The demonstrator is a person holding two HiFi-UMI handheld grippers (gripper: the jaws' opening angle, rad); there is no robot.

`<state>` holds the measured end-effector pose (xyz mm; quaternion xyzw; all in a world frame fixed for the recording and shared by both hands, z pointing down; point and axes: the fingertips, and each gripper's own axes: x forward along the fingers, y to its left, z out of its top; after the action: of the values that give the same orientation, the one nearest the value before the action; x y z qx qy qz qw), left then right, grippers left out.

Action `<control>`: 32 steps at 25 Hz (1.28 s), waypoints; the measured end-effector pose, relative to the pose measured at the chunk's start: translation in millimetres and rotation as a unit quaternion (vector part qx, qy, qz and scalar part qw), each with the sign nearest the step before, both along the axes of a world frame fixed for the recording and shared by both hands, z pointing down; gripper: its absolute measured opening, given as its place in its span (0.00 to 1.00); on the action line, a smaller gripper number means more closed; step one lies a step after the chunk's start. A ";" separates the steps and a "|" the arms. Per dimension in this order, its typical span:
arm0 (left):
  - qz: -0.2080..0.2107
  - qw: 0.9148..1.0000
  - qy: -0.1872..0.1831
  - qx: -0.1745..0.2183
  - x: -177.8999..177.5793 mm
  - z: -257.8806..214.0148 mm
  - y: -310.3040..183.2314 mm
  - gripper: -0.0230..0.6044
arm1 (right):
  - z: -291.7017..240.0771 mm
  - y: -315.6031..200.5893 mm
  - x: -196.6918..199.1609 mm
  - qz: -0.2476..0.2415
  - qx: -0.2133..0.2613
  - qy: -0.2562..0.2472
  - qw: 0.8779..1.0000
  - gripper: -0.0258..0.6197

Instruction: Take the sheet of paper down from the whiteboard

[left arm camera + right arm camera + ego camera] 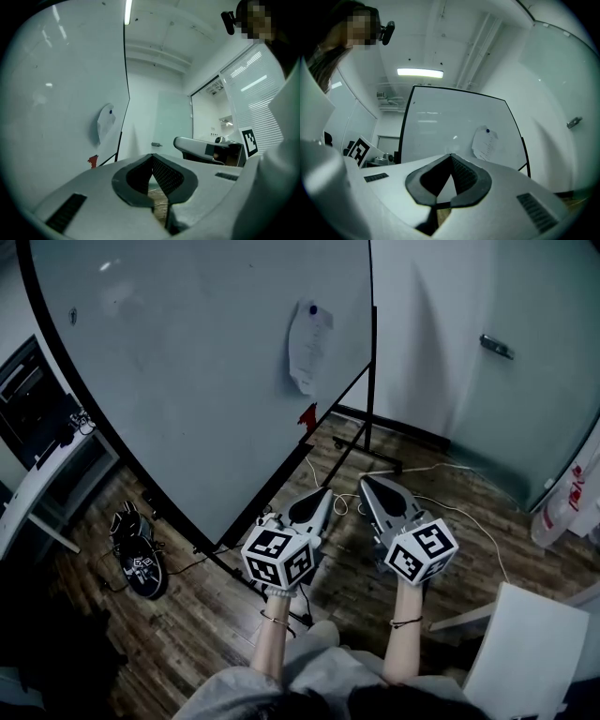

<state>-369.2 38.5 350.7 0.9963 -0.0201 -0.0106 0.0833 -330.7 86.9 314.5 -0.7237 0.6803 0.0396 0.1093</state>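
A white sheet of paper hangs near the right edge of the whiteboard, pinned at its top by a dark blue magnet. The same paper shows at the left in the left gripper view, and the paper shows right of centre in the right gripper view. My left gripper and right gripper are side by side below the board, well short of the sheet. Both are shut with nothing between their tips.
A small red object sits at the board's lower edge below the paper. The board's black stand rests on the wood floor, with white cables trailing. A glass door with a handle is to the right. A dark bag lies at the lower left.
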 end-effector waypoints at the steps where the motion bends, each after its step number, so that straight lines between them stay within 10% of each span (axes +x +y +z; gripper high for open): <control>1: -0.003 1.000 0.001 0.003 1.8 -1.5 -1.0 0.05 | -1.2 -0.8 2.3 -0.002 0.004 -0.002 1.000 0.03; 32: -0.007 1.000 0.020 -0.003 188.4 -14.2 -130.3 0.05 | -1.1 -136.3 185.1 -0.023 -0.019 0.001 1.000 0.03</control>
<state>-180.8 -91.8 336.5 0.9954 -0.0252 -0.0306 0.0869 -145.7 -49.4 313.4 -0.7101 0.6971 0.0249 0.0963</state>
